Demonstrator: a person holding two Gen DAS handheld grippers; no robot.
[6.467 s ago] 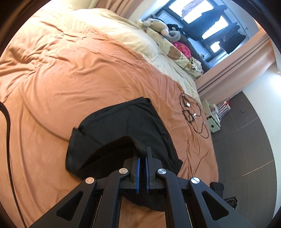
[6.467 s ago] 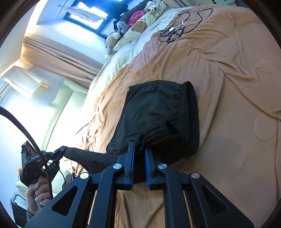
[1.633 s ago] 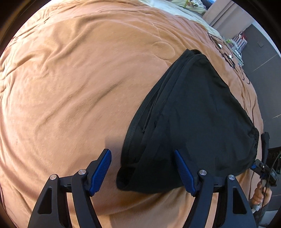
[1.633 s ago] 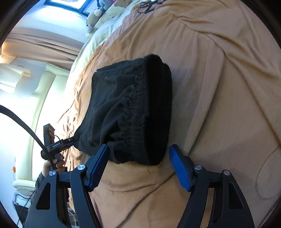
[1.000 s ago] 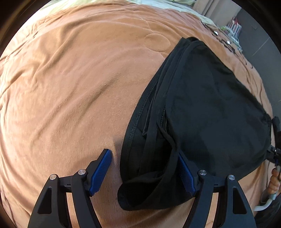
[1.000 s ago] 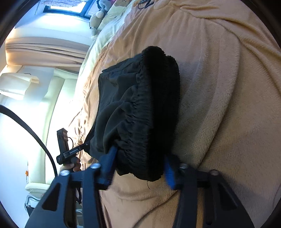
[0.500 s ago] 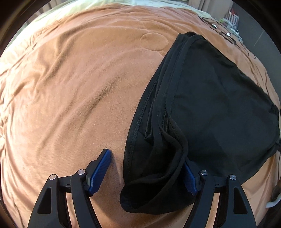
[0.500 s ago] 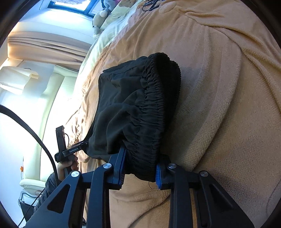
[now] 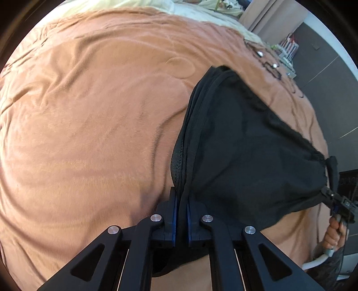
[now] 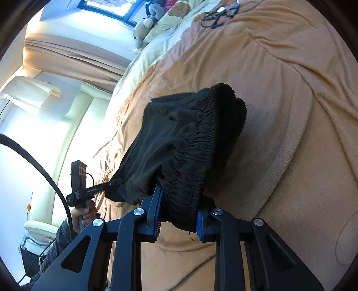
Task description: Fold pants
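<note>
The black soft-fabric pants (image 9: pixel 246 145), already folded into a thick bundle, lie on the orange fleece blanket (image 9: pixel 89 112) that covers the bed. The near edge of the bundle is raised off the blanket by both tools. The left gripper (image 9: pixel 182 206) is closed on the stacked hem edges, with its blue pads nearly together and only thin cloth between them. The right gripper (image 10: pixel 177 215) is clamped around the gathered elastic waistband (image 10: pixel 201 143), and its fingers stand wider because this part is thick.

The step in hand seems to be one more fold. To do it well, I think both tools should rise together and travel at the same speed, so the layers do not slide apart. The waistband roll is bulky and could slip, so a firm hold is needed. The black cables (image 10: pixel 218 14) lie well apart, near the pale pillows
</note>
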